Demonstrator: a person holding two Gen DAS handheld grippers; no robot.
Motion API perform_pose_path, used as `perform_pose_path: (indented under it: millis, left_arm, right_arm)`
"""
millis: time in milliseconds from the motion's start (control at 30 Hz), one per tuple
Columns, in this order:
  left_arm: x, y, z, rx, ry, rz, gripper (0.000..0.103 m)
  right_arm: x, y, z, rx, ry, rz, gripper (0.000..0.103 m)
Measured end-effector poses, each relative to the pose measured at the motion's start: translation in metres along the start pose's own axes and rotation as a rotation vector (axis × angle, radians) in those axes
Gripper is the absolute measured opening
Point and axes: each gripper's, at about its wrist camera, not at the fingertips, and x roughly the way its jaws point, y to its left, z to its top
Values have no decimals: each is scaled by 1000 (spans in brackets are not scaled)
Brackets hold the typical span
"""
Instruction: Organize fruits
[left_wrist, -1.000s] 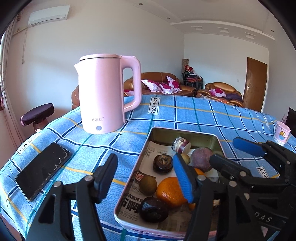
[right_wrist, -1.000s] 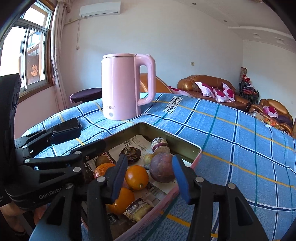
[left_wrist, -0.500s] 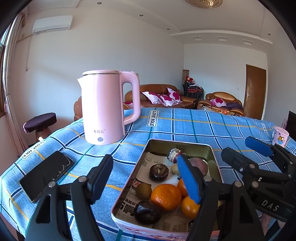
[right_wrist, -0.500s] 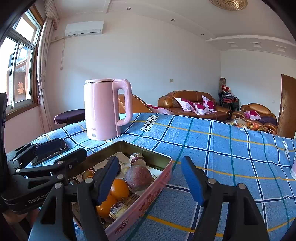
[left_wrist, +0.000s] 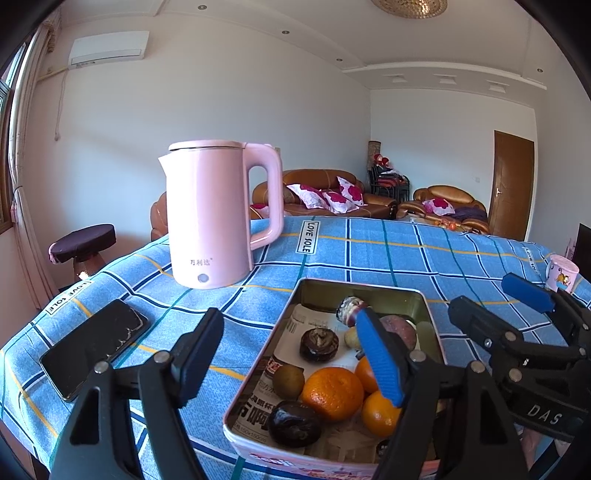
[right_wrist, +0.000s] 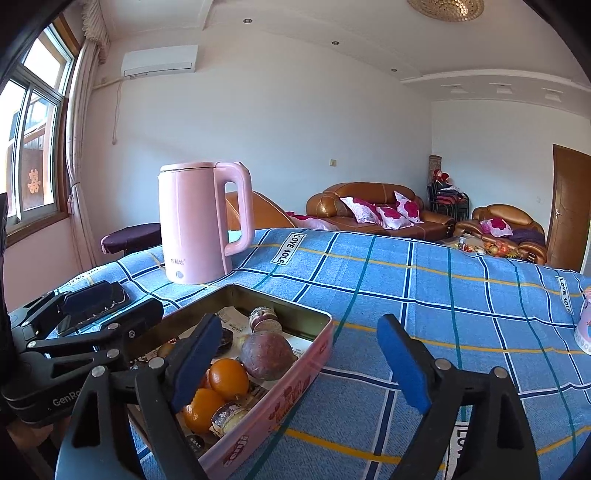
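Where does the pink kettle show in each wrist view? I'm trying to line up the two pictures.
Left wrist view: the pink kettle stands left of centre on the blue checked tablecloth, beyond the fruit tin, handle to the right.
Right wrist view: the pink kettle is left of centre, beyond the tin's far corner, handle to the right.
Shared landmark: the "LOVE SOLE" label, just right of the kettle.

— What is covering the table (left_wrist: 406, 254)?
— A blue checked cloth is lying over it.
— And what is sitting on it?
— A pink kettle (left_wrist: 214, 214) is standing upper left, a black phone (left_wrist: 92, 347) is lying lower left, a tin tray (left_wrist: 428, 325) is resting centre, a small cup (left_wrist: 561, 273) is sitting far right.
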Motion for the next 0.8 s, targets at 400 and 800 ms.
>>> perform_pose_path:
  millis: [400,800]
  left_arm:
    - [-2,0,0,-1,-5,4,81]
    - [0,1,0,-6,2,19,92]
  right_arm:
    - [0,0,0,0,2,-3,88]
    - [1,-3,-1,11,1,-7,88]
